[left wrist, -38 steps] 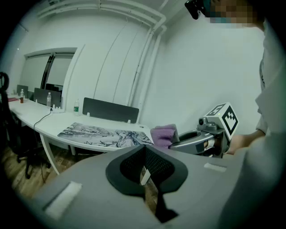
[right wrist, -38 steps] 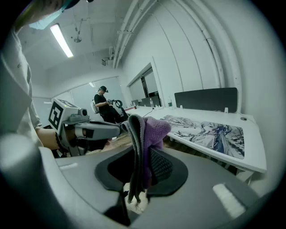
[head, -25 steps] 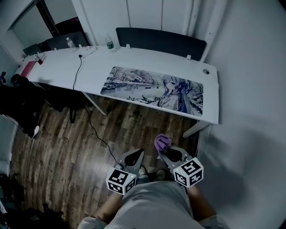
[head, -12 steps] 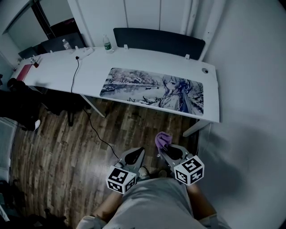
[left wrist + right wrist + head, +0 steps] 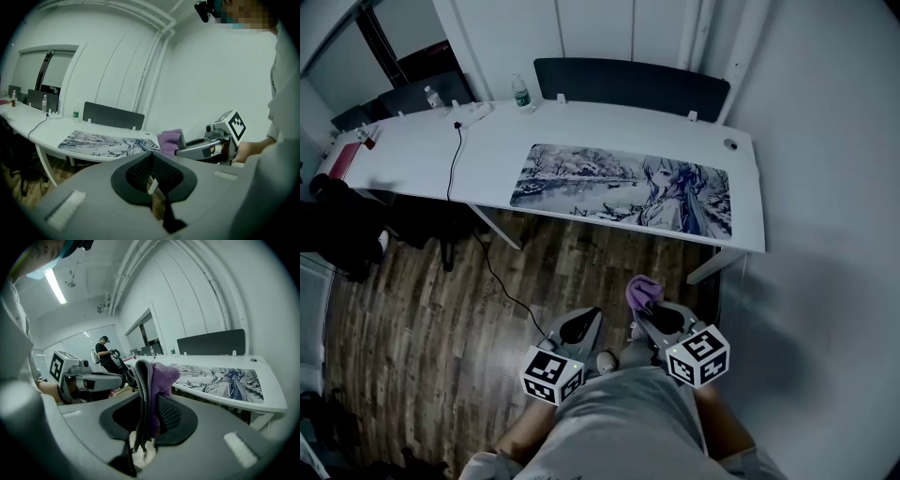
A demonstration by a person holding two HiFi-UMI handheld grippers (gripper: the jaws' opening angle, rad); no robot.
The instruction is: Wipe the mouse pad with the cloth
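A long mouse pad (image 5: 623, 190) printed with a pale winter scene and a figure lies on the white desk (image 5: 487, 141); it also shows in the left gripper view (image 5: 103, 142) and the right gripper view (image 5: 225, 380). My right gripper (image 5: 645, 306) is shut on a purple and grey cloth (image 5: 641, 293), which sticks up between its jaws (image 5: 154, 380). My left gripper (image 5: 583, 324) is shut with nothing in it. Both grippers hang close to my body over the wooden floor, well short of the desk.
Two water bottles (image 5: 521, 94) (image 5: 434, 96), a black cable (image 5: 455, 159) and a dark divider panel (image 5: 628, 86) sit on the desk's far side. A wall (image 5: 825, 234) rises to the right. Another person (image 5: 105, 355) stands far off in the right gripper view.
The view has shifted slightly, with the desk drifting a little rightward in frame. Both grippers stay in the same place and state.
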